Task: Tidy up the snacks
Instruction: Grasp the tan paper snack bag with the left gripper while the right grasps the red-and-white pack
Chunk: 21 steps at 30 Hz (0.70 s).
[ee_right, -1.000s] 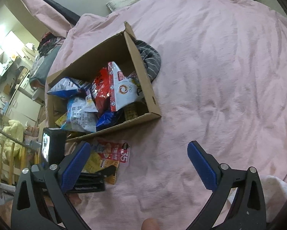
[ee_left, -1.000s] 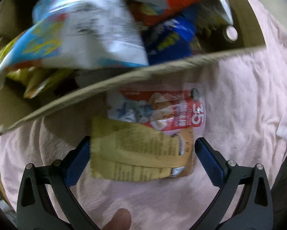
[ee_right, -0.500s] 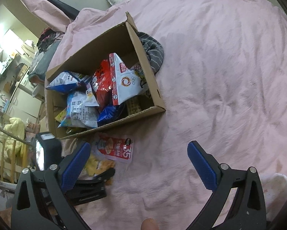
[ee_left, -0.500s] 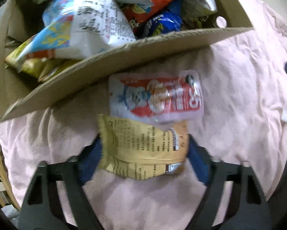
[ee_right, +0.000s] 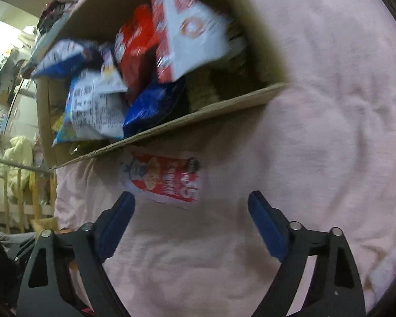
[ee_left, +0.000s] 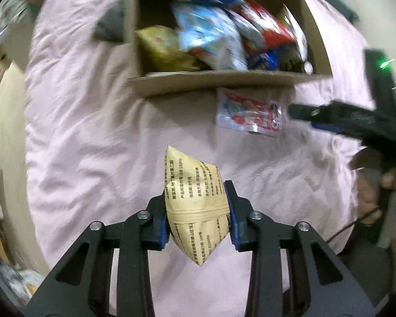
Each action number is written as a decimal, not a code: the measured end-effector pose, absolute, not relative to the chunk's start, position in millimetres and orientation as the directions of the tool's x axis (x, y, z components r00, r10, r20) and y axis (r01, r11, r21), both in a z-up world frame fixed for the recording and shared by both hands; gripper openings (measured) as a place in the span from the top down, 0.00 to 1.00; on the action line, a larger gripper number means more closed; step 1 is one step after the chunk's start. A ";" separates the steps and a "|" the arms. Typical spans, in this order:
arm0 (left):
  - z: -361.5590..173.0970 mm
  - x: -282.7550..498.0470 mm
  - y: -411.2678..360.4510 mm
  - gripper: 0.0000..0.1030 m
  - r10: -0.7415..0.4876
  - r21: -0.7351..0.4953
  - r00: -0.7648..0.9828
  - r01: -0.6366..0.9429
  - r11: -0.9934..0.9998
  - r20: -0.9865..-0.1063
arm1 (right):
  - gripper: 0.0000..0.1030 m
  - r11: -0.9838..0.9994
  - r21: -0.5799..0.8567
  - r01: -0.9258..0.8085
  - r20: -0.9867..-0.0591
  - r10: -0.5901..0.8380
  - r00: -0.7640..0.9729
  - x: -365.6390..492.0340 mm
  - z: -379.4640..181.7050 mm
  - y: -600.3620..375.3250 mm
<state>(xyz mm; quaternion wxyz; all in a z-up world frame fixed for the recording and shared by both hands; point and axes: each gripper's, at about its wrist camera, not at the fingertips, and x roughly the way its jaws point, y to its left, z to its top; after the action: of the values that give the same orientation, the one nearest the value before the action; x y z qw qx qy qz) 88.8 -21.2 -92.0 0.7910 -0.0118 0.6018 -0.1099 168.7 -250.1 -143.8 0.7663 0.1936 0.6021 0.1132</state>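
Left wrist view: the left gripper (ee_left: 198,211) pinches the tan packet (ee_left: 195,206) between its jaws, lifted above the bed (ee_left: 87,132), near side of the box (ee_left: 224,82). The packet's long axis runs straight ahead, toward the box.

Right wrist view: the right gripper (ee_right: 192,224) is spread and empty. The red pouch (ee_right: 166,179) lies flat against the box's near wall, just ahead of the jaws, long axis across them; this hand is nearer.
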 end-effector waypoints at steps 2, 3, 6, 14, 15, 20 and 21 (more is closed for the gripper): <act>-83.1 95.8 -1.7 0.70 -0.190 -0.164 0.255 0.122 0.979 -0.948 | 0.15 0.913 0.406 0.041 -0.891 0.386 0.238 175.0 -148.6 -236.6; -81.4 97.2 4.7 0.70 -0.198 -0.175 0.262 0.107 0.979 -0.945 | 0.15 0.926 0.377 0.018 -0.901 0.362 0.241 179.0 -149.9 -227.4; -75.6 96.0 19.3 0.70 -0.259 -0.244 0.290 0.087 0.966 -0.921 | 0.14 0.948 0.319 -0.011 -0.915 0.311 0.258 190.2 -154.7 -210.6; -76.3 102.3 36.4 0.70 -0.260 -0.264 0.318 0.031 0.964 -0.912 | 0.13 0.943 0.264 -0.201 -0.915 0.311 0.258 205.3 -168.4 -176.5; -78.4 104.6 39.1 0.70 -0.265 -0.274 0.310 0.015 0.962 -0.913 | 0.15 0.929 0.284 -0.237 -0.907 0.340 0.246 202.2 -167.1 -172.2; -70.2 106.0 46.0 0.70 -0.284 -0.303 0.315 -0.011 0.953 -0.905 | 0.17 0.845 0.320 -0.430 -0.903 0.409 0.132 169.9 -167.7 -141.5; -68.7 106.5 46.2 0.70 -0.281 -0.300 0.322 -0.010 0.954 -0.904 | 0.17 0.821 0.336 -0.461 -0.900 0.425 0.101 162.3 -167.4 -135.6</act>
<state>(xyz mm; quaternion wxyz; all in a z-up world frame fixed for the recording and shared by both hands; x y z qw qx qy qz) 106.5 46.2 -68.7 0.8031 -0.1260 0.5763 -0.0843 162.3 -135.6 -167.4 0.7419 -0.0153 0.6002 0.2986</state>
